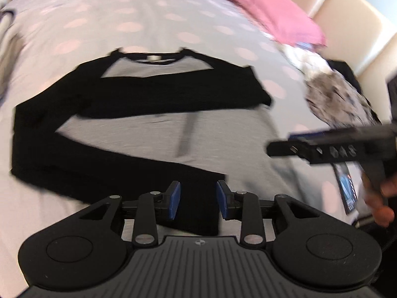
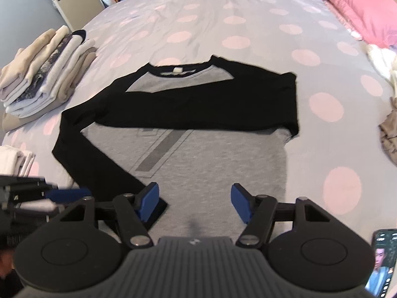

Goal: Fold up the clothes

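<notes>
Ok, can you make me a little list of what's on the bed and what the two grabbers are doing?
Shirt: grey with black sleeves, spread flat
Sleeves: both folded across the front
Left gripper: fingers open, cuff of the lower sleeve between them
Right gripper: fingers open, above the hem
Folded pile: stacked on the left side
Pillow: pink, far right corner
Bedspread: lilac with pink dots
Phone: screen on, near right edge

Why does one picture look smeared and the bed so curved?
Left wrist view: motion blur smears the shirt and right gripper. Right wrist view: sharper, the folded stack crisp. Both: the fisheye lens bends the bed.
</notes>
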The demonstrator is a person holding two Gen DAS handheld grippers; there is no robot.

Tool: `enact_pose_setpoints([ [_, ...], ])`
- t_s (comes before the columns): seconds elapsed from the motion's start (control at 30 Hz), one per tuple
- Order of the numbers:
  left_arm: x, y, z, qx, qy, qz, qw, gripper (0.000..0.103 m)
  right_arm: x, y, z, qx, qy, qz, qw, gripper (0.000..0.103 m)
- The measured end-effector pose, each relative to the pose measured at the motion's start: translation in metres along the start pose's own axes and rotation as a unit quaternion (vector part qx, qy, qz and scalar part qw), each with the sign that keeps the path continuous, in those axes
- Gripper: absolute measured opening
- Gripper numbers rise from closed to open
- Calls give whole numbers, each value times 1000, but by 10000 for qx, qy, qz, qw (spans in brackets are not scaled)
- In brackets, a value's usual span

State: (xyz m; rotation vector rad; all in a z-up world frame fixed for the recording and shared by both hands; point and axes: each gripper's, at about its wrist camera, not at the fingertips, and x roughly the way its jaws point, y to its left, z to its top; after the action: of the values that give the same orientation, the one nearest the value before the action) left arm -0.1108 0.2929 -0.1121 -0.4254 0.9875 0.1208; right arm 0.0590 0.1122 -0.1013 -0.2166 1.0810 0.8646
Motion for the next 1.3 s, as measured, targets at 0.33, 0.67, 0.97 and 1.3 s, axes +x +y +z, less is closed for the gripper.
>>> enact_pose_setpoints([
  [0.33, -23, 46, 22, -616, -124, 447, 9970, 39, 42, 10, -7, 368, 410, 700, 9960, 45],
  [0.67, -60, 107, 48, -1188, -606, 803, 9878, 42, 78, 24, -21, 505, 480, 756, 9947, 5],
  [0.97, -69, 155, 53, -1901, -779, 895, 9746, 42, 10, 67, 37, 86, -205, 1039, 9943, 4],
  [1.3, -78, 161, 51, -1945, -931, 830, 9729, 42, -64, 144, 154, -441, -857, 1134, 9889, 4],
])
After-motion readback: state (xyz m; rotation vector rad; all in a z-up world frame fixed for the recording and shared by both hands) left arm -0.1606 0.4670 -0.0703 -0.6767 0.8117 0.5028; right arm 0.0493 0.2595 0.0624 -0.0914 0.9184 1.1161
